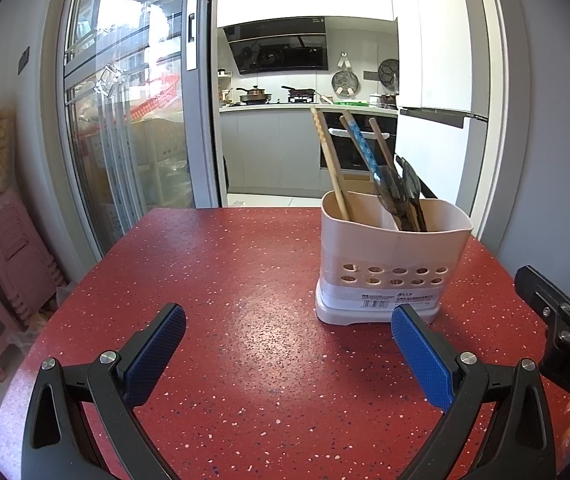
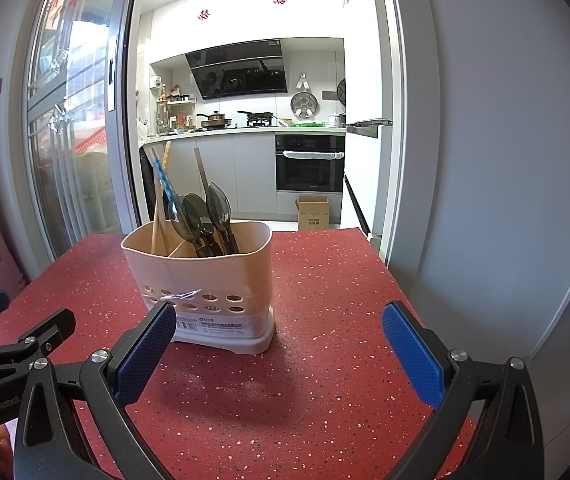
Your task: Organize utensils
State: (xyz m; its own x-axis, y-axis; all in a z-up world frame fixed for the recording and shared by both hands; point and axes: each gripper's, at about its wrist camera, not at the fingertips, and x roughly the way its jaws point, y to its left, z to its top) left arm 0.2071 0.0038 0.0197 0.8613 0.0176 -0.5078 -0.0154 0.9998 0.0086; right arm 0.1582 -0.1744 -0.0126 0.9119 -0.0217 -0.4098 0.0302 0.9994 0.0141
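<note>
A cream utensil holder point(image 1: 393, 264) with holes in its side stands on the red speckled table point(image 1: 225, 280). Chopsticks point(image 1: 331, 164) lean in its left compartment. Dark translucent spoons point(image 1: 399, 194) and more chopsticks stand in its right compartment. My left gripper point(image 1: 289, 344) is open and empty, low over the table, with the holder just ahead to the right. In the right wrist view the holder point(image 2: 201, 280) stands ahead to the left, with the spoons point(image 2: 205, 216) upright in it. My right gripper point(image 2: 279, 344) is open and empty beside it.
The right gripper point(image 1: 557, 320) shows at the right edge of the left wrist view. The left gripper point(image 2: 9, 332) shows at the left edge of the right wrist view. A glass sliding door point(image 1: 125, 120) stands behind the table. Pink stools point(image 1: 1, 264) are stacked at the left.
</note>
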